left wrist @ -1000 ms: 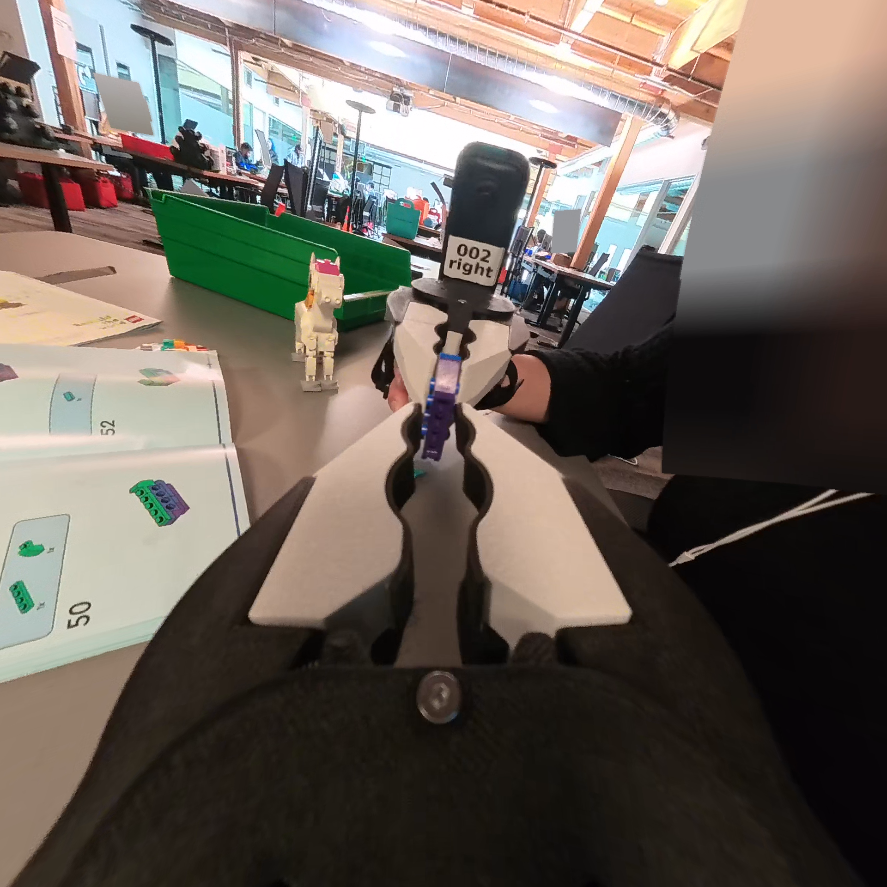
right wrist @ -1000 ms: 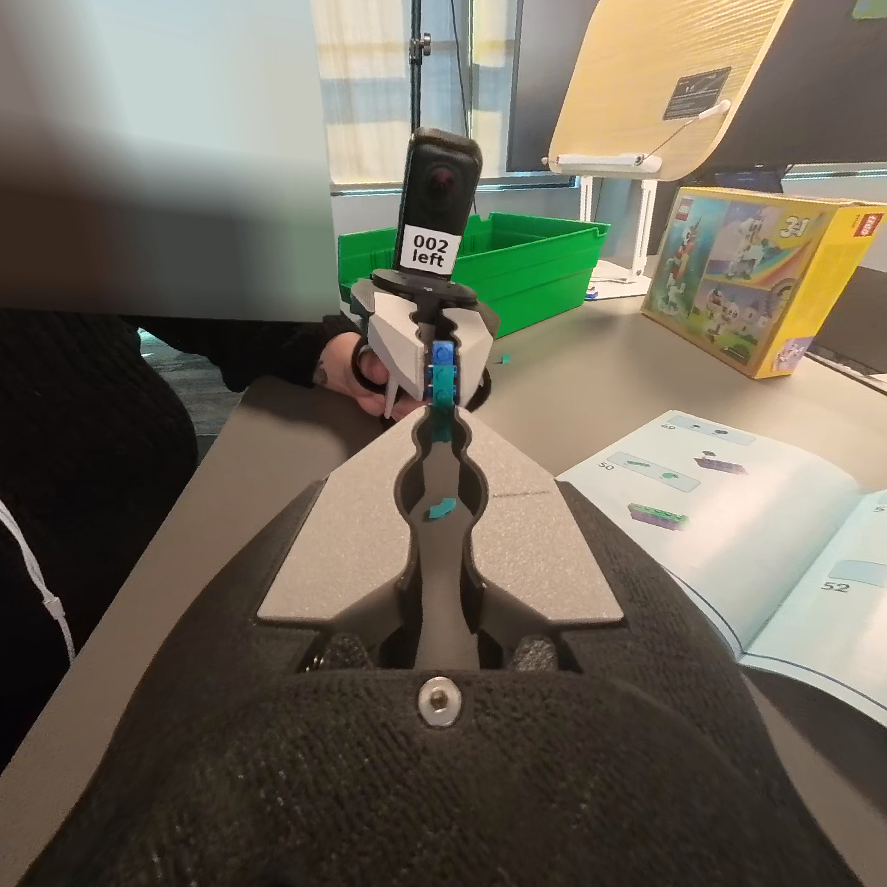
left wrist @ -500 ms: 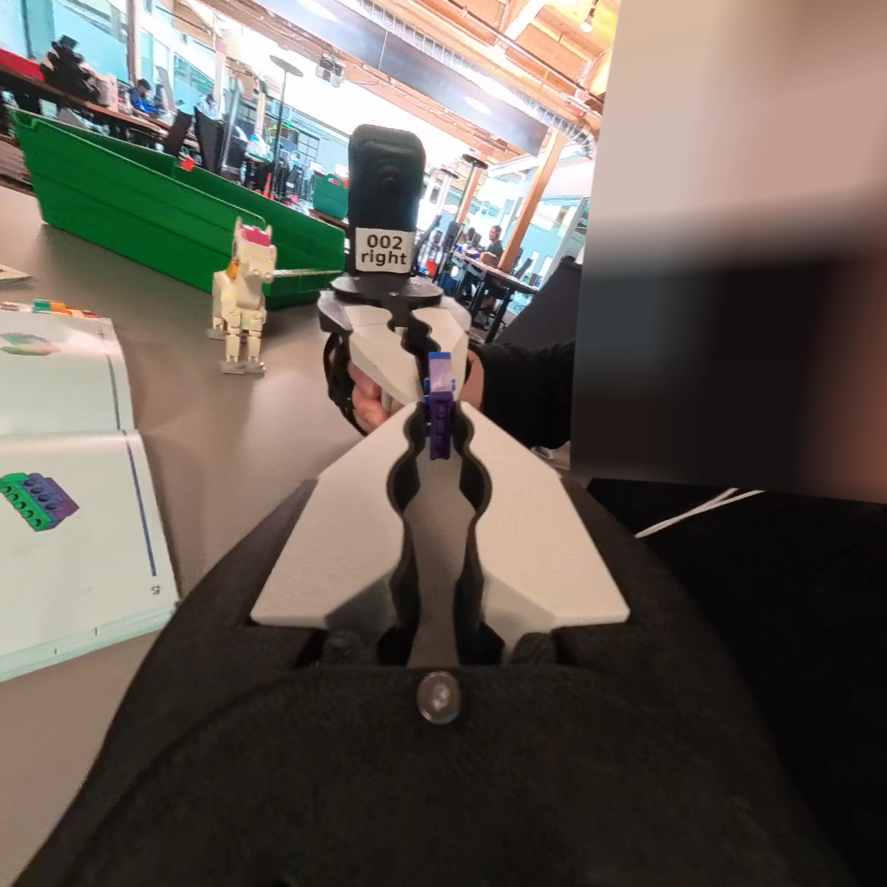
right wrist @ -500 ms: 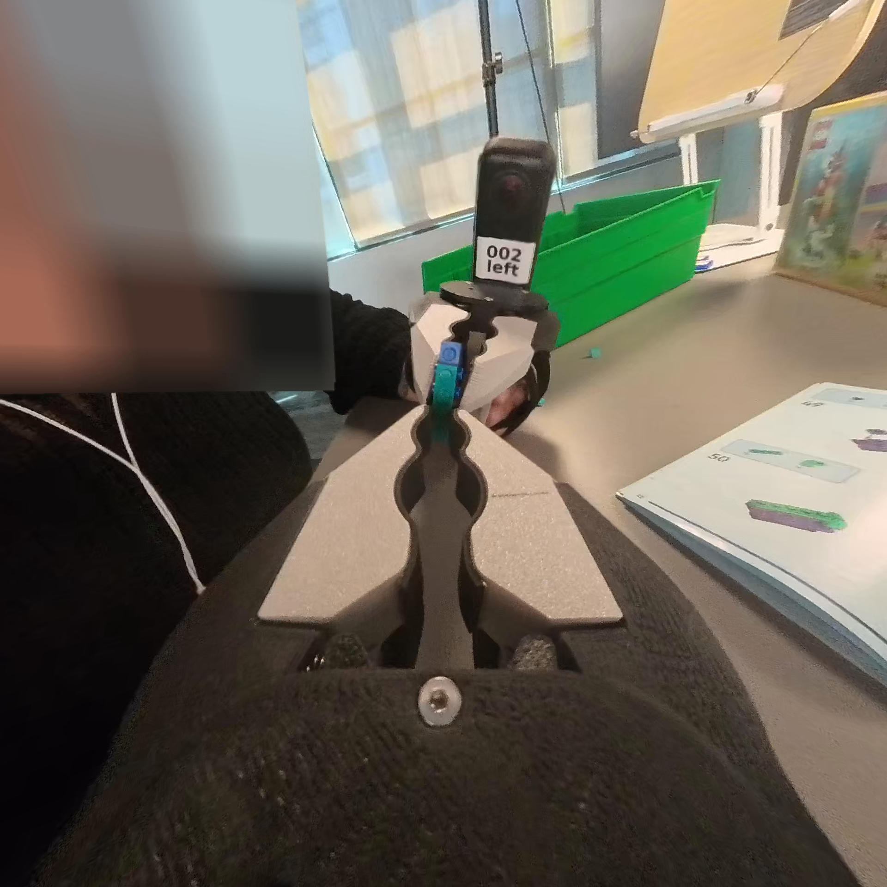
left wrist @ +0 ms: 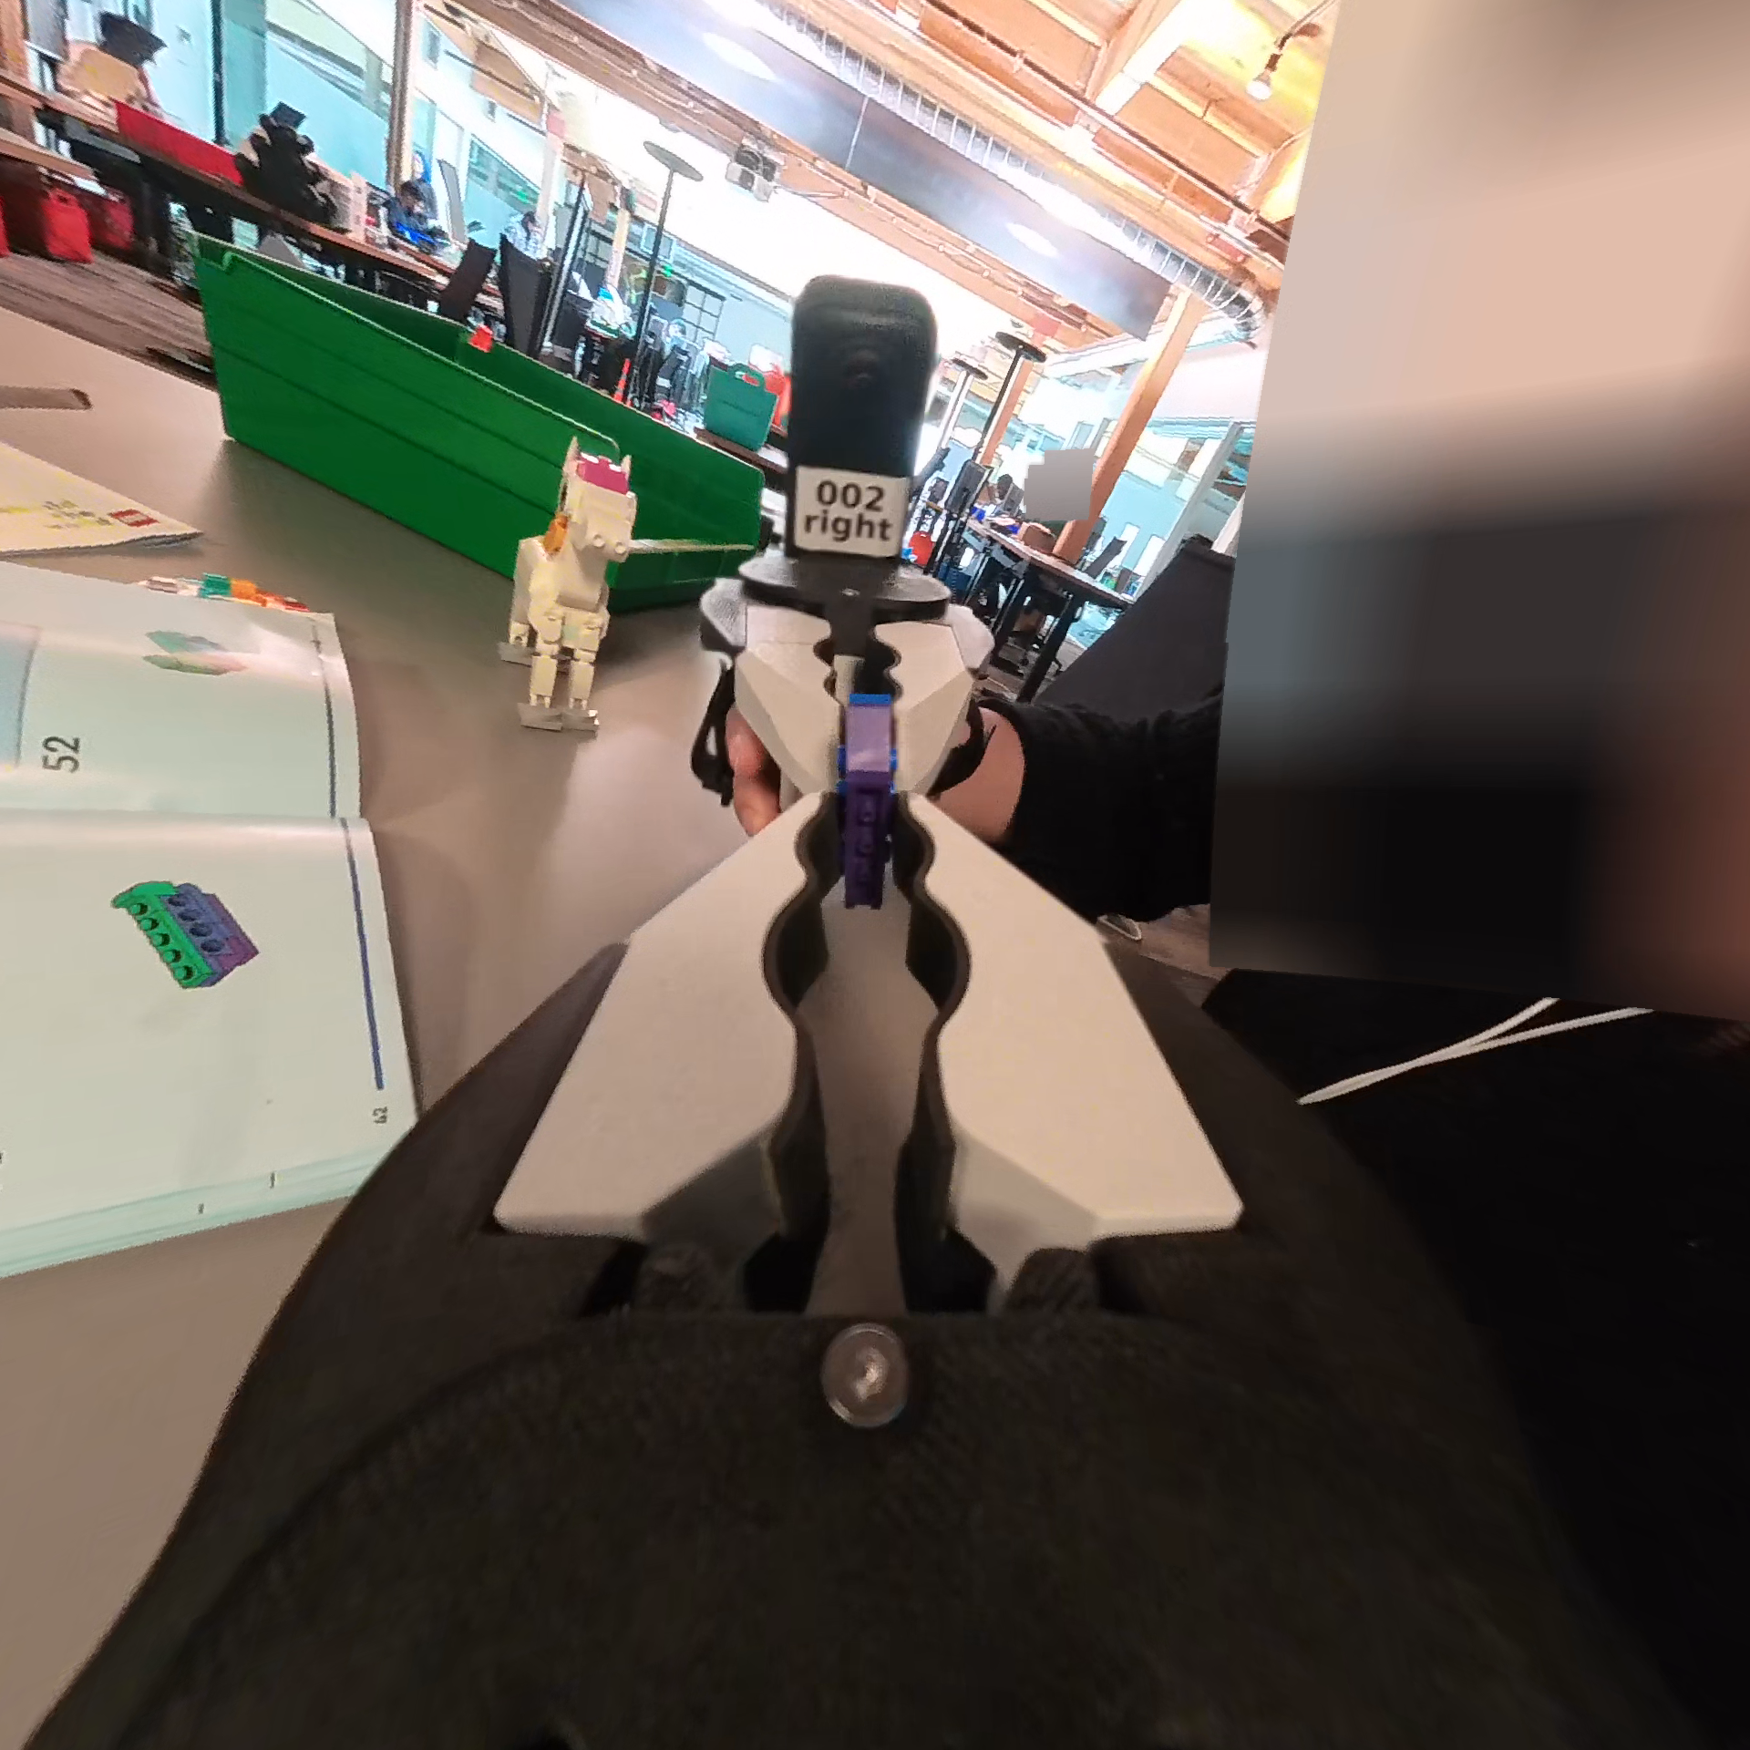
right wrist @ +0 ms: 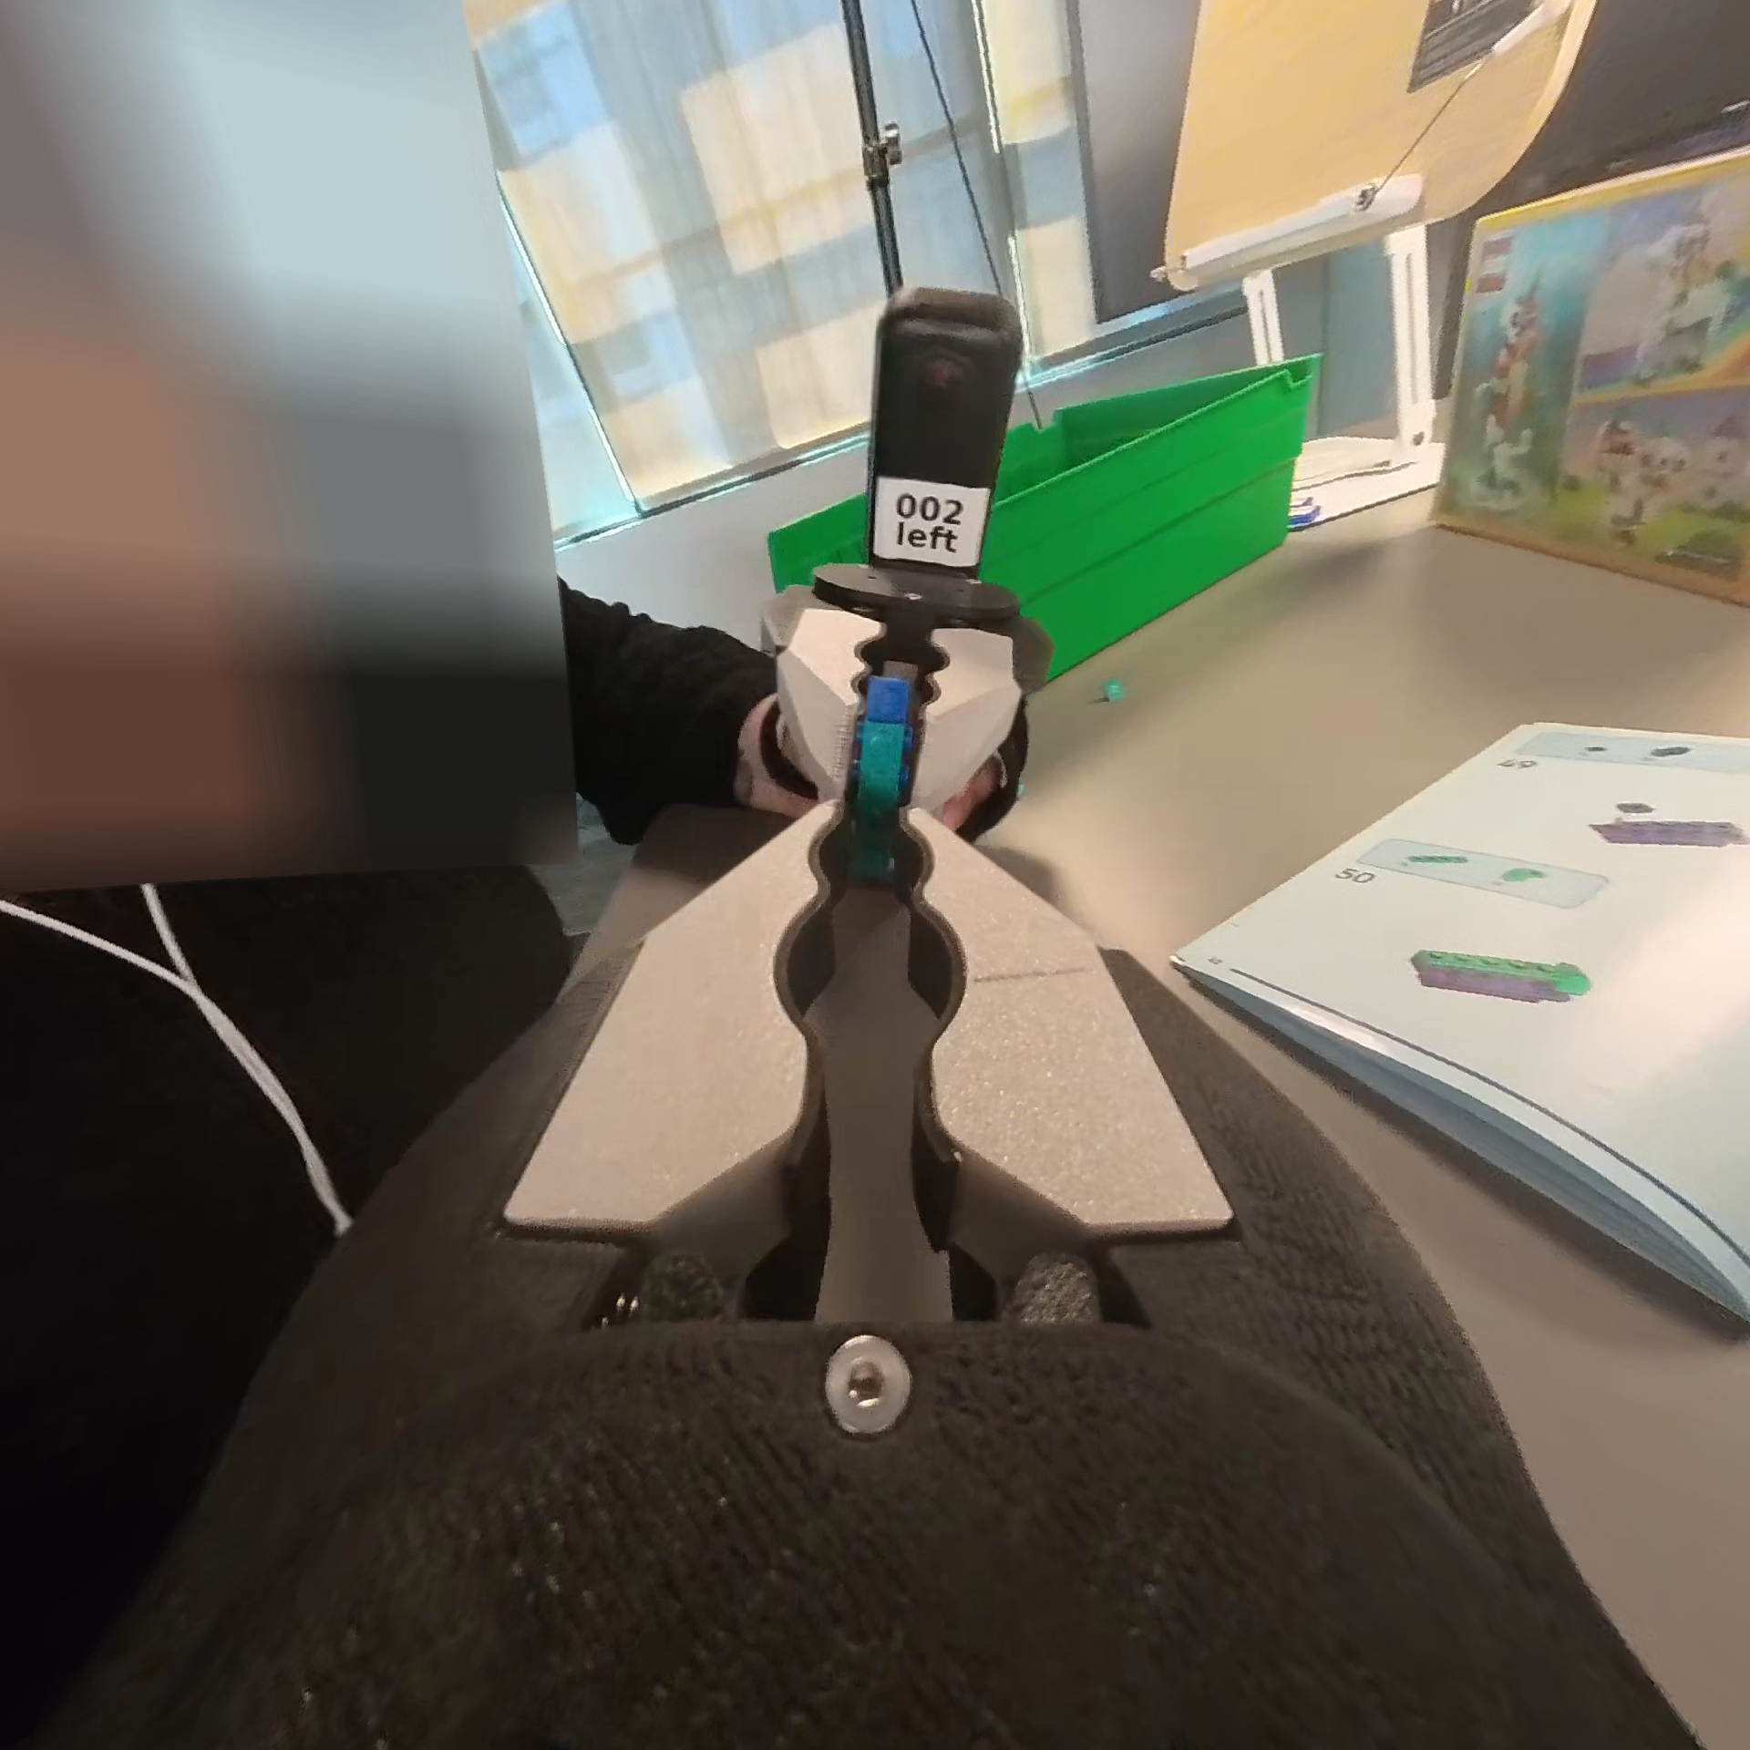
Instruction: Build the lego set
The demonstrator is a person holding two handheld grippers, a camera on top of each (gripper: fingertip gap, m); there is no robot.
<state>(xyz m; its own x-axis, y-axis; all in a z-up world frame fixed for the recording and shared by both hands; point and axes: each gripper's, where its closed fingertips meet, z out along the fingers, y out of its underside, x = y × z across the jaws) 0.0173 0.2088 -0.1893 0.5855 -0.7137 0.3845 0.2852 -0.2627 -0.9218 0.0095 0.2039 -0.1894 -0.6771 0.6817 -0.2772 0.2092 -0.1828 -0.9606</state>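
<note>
unicorn (left wrist: 566, 598) back mid-left | both grippers' fingers clamp brick stack (left wrist: 866, 805) | only right view: box (right wrist: 1600, 388)

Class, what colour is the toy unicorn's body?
White; the unicorn shows best in the left wrist view.

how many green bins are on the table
1. The green bin sits at the table's far side behind the white unicorn; the right wrist view shows that same green bin behind the left tongs.

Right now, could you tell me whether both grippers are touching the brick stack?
Touching: in the left wrist view, the left gripper pinches the brick stack's near end and the right gripper its far end.
</note>
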